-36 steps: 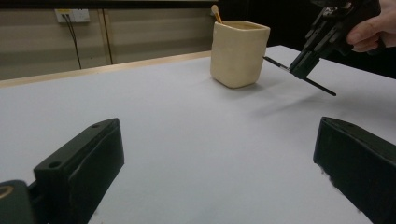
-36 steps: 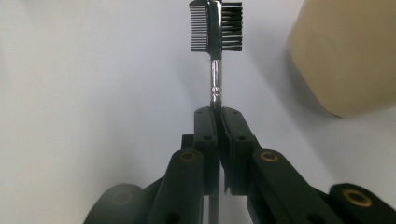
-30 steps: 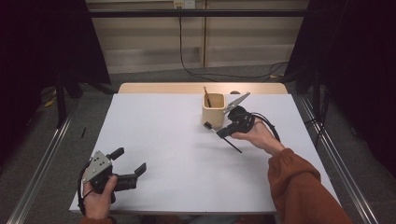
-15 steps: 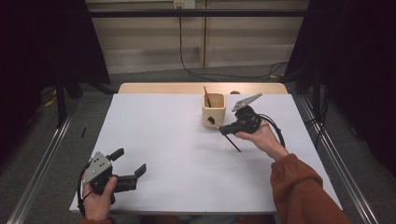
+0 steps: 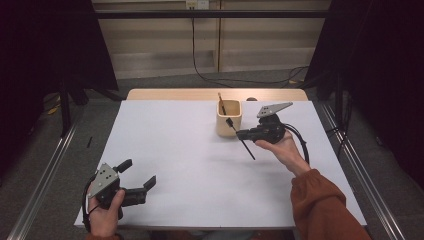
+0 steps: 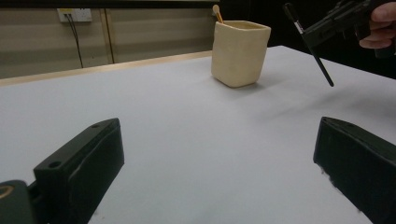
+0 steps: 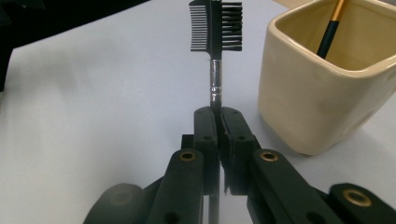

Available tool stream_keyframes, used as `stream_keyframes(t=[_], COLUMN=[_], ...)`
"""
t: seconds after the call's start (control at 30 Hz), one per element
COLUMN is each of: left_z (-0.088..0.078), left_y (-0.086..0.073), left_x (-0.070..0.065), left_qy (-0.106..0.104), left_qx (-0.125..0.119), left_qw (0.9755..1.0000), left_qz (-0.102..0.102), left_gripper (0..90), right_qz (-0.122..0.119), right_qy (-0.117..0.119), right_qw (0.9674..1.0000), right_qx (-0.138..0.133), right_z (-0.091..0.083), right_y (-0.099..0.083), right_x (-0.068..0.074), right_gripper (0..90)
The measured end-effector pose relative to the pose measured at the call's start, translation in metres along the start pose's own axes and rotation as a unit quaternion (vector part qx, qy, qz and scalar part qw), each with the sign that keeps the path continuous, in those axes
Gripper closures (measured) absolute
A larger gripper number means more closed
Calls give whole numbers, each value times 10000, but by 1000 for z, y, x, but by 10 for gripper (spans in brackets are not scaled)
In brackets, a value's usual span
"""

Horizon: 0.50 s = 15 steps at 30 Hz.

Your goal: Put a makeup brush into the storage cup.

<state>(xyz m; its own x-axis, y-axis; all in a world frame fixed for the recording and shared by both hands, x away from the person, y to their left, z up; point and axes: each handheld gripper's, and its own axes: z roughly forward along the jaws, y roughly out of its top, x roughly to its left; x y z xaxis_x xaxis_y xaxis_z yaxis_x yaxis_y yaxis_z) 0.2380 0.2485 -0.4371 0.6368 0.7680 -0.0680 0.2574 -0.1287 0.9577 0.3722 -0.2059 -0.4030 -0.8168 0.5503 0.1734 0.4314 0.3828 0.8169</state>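
A cream square cup (image 5: 229, 119) stands on the white table (image 5: 190, 165) at the back middle, with an orange-and-black brush (image 5: 220, 103) leaning inside it. My right gripper (image 5: 240, 134) hovers just right of the cup, shut on the thin handle of a black comb-brush (image 5: 246, 146). The tool's head points up toward the cup's front and its tail hangs down. In the right gripper view the comb-brush head (image 7: 215, 25) sticks out past the closed fingers (image 7: 205, 126), with the cup (image 7: 322, 93) to the right. My left gripper (image 5: 137, 172) rests at the near left corner, open and holding nothing.
A strip of wooden tabletop (image 5: 175, 94) shows behind the white sheet, with a small dark object (image 5: 251, 99) on it. Metal rails (image 5: 45, 175) run along the floor on both sides. In the left gripper view the cup (image 6: 239, 53) is far ahead.
My right hand has shifted a little to the right with the comb-brush, and the tool's head has risen beside the cup. The left gripper has stayed put.
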Motion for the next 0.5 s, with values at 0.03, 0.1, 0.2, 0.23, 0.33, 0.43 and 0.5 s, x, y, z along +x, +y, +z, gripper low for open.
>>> stream_keyframes(t=[0.03, 0.1, 0.2, 0.23, 0.33, 0.43, 0.5], left_z=[0, 0, 0, 0, 0, 0, 0], left_y=[0, 0, 0, 0, 0, 0, 0], left_x=[0, 0, 0, 0, 0, 0, 1], left_qy=[-1, 10, 11, 10, 10, -2, -20], left_qx=[0, 2, -3, -6, -1, -3, -4], left_qw=[10000, 10000, 10000, 10000, 10000, 10000, 10000], left_qz=[-2, -3, -15, -17, -14, -40, -66], left_gripper=[18, 18, 18, 18, 18, 17, 17], right_qz=[34, 44, 15, 39, 57, 208, 273], right_qy=[-12, -6, -63, -59, -81, 15, -4], right_qw=[10000, 9998, 9996, 9995, 9990, 9981, 9974], right_qx=[-93, -204, -258, -310, -438, -586, -660], right_z=[-1, -3, -6, -7, -10, -11, -12], right_y=[-1, -3, -3, -3, -4, -9, -12], right_x=[0, -1, 0, 0, 0, -2, -4], right_gripper=[863, 863, 863, 863, 863, 863, 863])
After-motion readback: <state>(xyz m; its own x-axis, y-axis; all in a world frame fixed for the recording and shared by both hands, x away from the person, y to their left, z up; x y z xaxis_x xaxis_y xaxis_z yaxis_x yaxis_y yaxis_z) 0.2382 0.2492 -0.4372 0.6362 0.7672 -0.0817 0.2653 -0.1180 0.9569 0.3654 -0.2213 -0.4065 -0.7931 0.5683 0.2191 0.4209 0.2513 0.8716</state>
